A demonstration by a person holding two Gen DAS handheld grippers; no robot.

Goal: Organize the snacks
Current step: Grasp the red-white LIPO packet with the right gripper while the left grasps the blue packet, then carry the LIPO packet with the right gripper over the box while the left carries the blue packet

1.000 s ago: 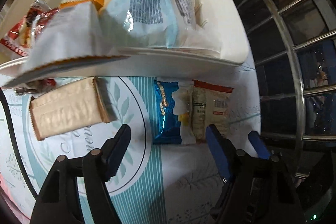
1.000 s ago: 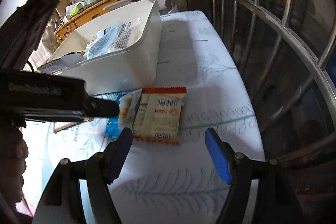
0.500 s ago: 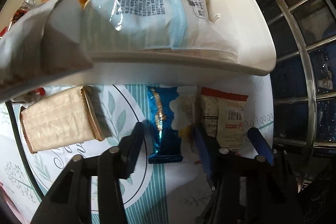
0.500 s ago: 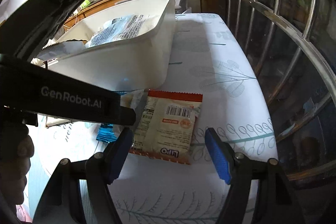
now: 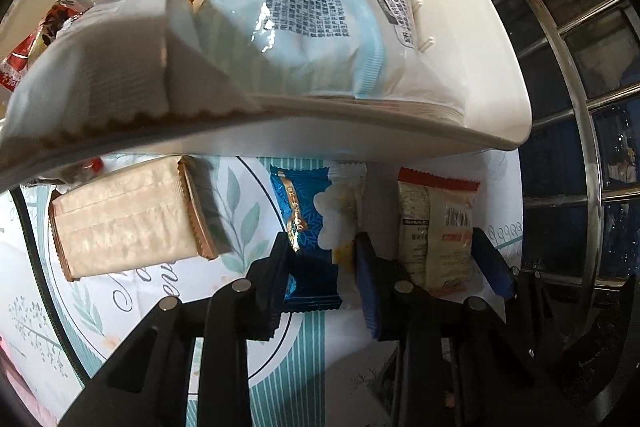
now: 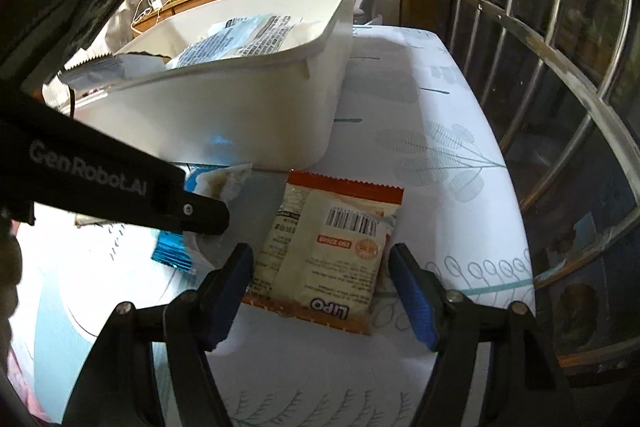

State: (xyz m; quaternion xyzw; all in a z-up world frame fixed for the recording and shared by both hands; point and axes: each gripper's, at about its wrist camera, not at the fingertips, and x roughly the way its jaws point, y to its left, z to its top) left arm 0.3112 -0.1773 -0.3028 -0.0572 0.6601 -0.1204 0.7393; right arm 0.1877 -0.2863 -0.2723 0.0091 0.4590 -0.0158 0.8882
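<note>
While the white plastic bin [image 5: 472, 79] already holds several packets, three snacks lie on the leaf-printed tablecloth [image 6: 448, 99] in front of it. Furthest left is a tan foil-wrapped wafer block [image 5: 124, 223], untouched. Next, the left gripper [image 5: 322, 279] points steeply down with its jaws closing on either side of the blue-and-white wrapped snack [image 5: 316, 223]; whether the pads press yet I cannot tell. Just beside that, apart from it, lies the cream packet with orange crimped ends [image 6: 332, 251], and the right gripper [image 6: 322, 291] straddles its lower half, jaws closing but clear of the wrapper on both sides. A good pick, I judge, means each gripper pinching its packet across the middle, low against the cloth, without catching the neighbour, then lifting straight over the bin's near wall.
</note>
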